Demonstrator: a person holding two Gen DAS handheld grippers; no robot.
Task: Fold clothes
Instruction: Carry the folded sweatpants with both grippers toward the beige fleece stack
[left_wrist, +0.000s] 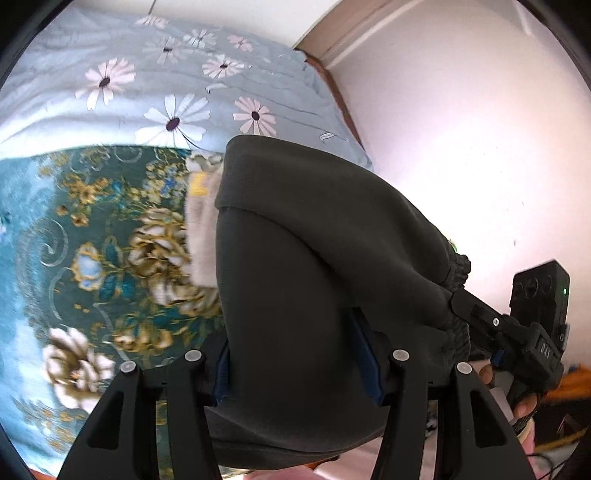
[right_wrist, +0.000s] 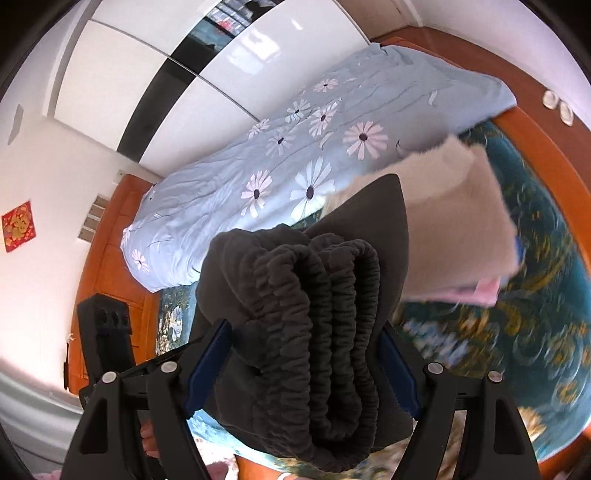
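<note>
Nearest the cameras, both tools grip one and the same dark grey garment (left_wrist: 314, 277), held up in the air above the bed. The left gripper (left_wrist: 295, 373) has its blue-padded fingers (left_wrist: 364, 354) pressed into a thick folded bundle of the fabric. The right gripper (right_wrist: 306, 365) is clamped across the bunched elastic waistband (right_wrist: 325, 314), which shows as roughly three or four ruffled ridges stacked side by side. In the left wrist view the right gripper appears low on the right, gripping the gathered band.

The cloth looks like soft, fairly heavy fleece. It will likely sag and swing rather than hold a shape, yet it should not slip much against the pads. The waistband is the firmest place to hold. For the next fold, a grip on the band and on the folded edge opposite seems best.

Just beyond the garment lies a beige cloth (right_wrist: 454, 206), with something pink (right_wrist: 484, 290) at its lower edge. The picture is blurred there, so whether that is one item or two I cannot tell. It rests on the teal floral bedspread (left_wrist: 92, 258). Farther off lies one pale blue daisy-print quilt (right_wrist: 258, 162). Beyond that are the orange wooden bed frame (right_wrist: 110, 258) and glossy white wardrobe doors (right_wrist: 229, 66).
</note>
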